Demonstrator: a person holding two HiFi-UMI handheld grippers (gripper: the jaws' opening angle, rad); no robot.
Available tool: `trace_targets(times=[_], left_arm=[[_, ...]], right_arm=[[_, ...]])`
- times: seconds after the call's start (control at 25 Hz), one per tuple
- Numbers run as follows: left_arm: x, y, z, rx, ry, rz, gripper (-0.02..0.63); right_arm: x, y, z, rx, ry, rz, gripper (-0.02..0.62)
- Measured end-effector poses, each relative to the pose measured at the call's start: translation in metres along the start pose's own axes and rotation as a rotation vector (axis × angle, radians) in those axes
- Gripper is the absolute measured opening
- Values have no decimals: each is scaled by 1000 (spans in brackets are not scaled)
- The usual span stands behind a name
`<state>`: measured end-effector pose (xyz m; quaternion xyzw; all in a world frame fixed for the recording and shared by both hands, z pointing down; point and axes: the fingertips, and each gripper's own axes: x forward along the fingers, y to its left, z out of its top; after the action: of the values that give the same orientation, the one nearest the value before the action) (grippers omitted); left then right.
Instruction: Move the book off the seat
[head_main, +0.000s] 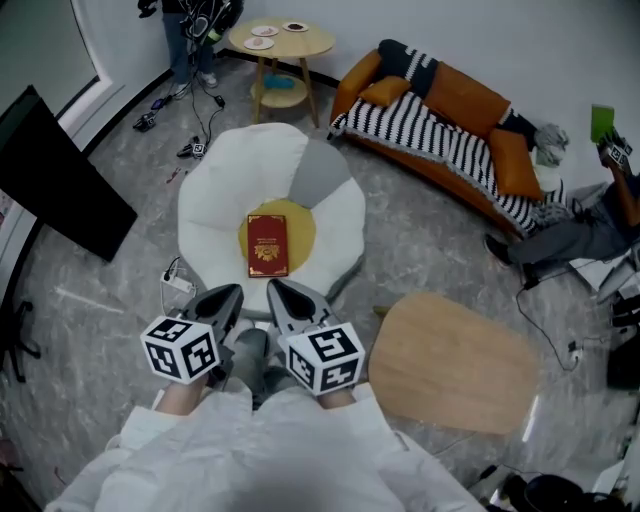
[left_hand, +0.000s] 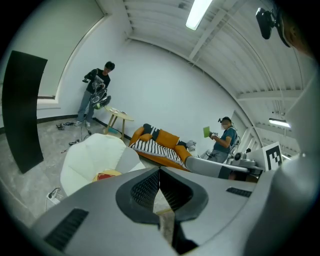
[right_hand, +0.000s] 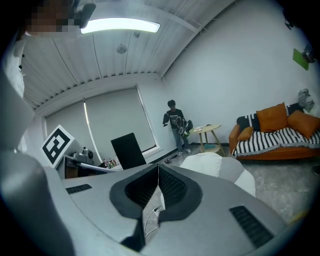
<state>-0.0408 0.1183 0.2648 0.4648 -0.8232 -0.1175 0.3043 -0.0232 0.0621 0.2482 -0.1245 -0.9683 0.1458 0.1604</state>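
Rectangular red book lies flat on the yellow round centre of the white, petal-shaped padded seat. Left gripper and right gripper: jaws clenched, empty.

Orange sofa stands near round side table

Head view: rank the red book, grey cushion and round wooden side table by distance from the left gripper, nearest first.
1. Red book, on the seat, just ahead of the left gripper.
2. Grey cushion, at the seat's far right.
3. Round side table, beyond the seat.
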Motion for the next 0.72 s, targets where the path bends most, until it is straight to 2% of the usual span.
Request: trace_targets(times=[0.28,0.72], left_arm=[[21,31,31,13,12,-21,6],[45,93,82,23,12,-68,6]], right_arm=[[40,-14,17,-1,-5,-33,12],[120,-9,50,-37,-17,-37,12]])
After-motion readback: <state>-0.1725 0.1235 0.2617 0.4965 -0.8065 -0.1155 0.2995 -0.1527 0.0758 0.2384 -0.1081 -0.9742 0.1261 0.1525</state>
